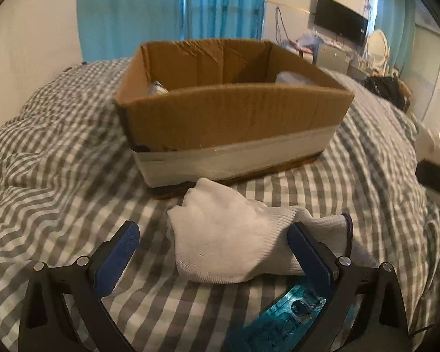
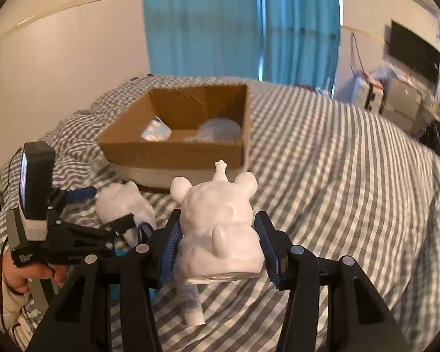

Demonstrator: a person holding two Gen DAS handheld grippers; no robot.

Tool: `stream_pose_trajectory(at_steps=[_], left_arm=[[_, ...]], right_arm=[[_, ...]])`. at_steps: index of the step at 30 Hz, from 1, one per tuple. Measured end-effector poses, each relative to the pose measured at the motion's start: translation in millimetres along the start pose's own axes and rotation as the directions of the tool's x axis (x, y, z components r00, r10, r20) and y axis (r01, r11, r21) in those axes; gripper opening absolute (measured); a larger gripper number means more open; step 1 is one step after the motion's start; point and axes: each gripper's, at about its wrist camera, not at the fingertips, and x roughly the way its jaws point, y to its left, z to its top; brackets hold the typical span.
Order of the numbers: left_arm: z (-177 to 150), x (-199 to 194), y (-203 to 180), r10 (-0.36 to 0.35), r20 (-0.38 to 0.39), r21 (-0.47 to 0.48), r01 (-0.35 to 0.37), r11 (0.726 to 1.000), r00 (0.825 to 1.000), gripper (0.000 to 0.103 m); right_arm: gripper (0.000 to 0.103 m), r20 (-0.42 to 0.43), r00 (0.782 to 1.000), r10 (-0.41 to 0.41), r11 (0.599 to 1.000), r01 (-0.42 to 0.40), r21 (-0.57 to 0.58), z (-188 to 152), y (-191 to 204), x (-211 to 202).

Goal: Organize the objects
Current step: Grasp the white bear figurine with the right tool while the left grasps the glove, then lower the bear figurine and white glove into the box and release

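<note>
An open cardboard box (image 1: pixel 231 111) sits on the checked bed; it also shows in the right wrist view (image 2: pixel 176 152), holding a clear lidded tub (image 2: pixel 220 129) and a blue-white packet (image 2: pixel 157 130). A white glove (image 1: pixel 234 243) lies just in front of the box, between the fingers of my open left gripper (image 1: pixel 214 252); the right finger touches its cuff. The glove (image 2: pixel 123 202) and left gripper (image 2: pixel 111 208) show in the right wrist view. My right gripper (image 2: pixel 217 246) is shut on a white animal figurine (image 2: pixel 220 220), held above the bed.
A teal blister pack (image 1: pixel 287 319) lies under the left gripper. A white tube (image 2: pixel 190 305) lies on the bed below the figurine. Checked bedding (image 2: pixel 337 176) spreads to the right. Blue curtains, a desk and a wall TV (image 1: pixel 340 22) stand behind.
</note>
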Motion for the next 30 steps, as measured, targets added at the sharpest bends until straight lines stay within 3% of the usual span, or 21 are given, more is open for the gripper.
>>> stream_pose_trajectory(at_steps=[4,8,10,11,14,18,24,30], left_arm=[[-2.4,12.6,-7.9,-0.011,-0.029,0.050,0.012,0.999,1.000,0.103],[-1.9,21.7,-9.2,-0.057,-0.053,0.026,0.059,0.998,0.997,0.100],[-2.2,19.6,-11.3,-0.105,-0.052,0.032,0.107,0.994,0.993,0.078],[-2.4,16.2,-14.3,-0.127,-0.049,0.044,0.129,0.991,0.991,0.073],[-5.8,7.5,-18.5,-0.106,-0.047,0.063,0.109,0.992,0.993,0.070],[-11.2,-21.0,-8.0,-0.109,-0.035,0.002,0.109,0.994,0.993,0.064],[-18.3,-55.2,-5.1,-0.061,-0.021,0.044,0.062,0.997,0.998,0.054],[-18.8,-89.1,-12.7,-0.070,0.025,0.058,0.068,0.996,0.997,0.053]], right_arm=[[0.050,-0.055,0.998,0.001,1.000,-0.001,-0.004,-14.6,1.7,15.6],[0.050,-0.104,0.994,0.024,1.000,-0.024,0.005,-21.1,6.1,27.1],[0.050,-0.117,0.993,0.024,1.000,-0.023,0.008,-24.8,7.7,30.0],[0.050,-0.121,0.993,0.017,1.000,-0.016,0.008,-26.3,8.0,29.9],[0.050,-0.119,0.993,-0.003,1.000,0.004,0.008,-30.8,7.9,24.9],[0.050,-0.096,0.995,0.040,0.998,-0.035,0.047,-33.3,8.4,12.8],[0.050,-0.051,0.998,0.043,0.998,-0.041,0.037,-31.4,23.8,-6.3],[0.050,-0.012,0.999,0.044,0.999,-0.043,0.011,-32.5,39.2,-30.8]])
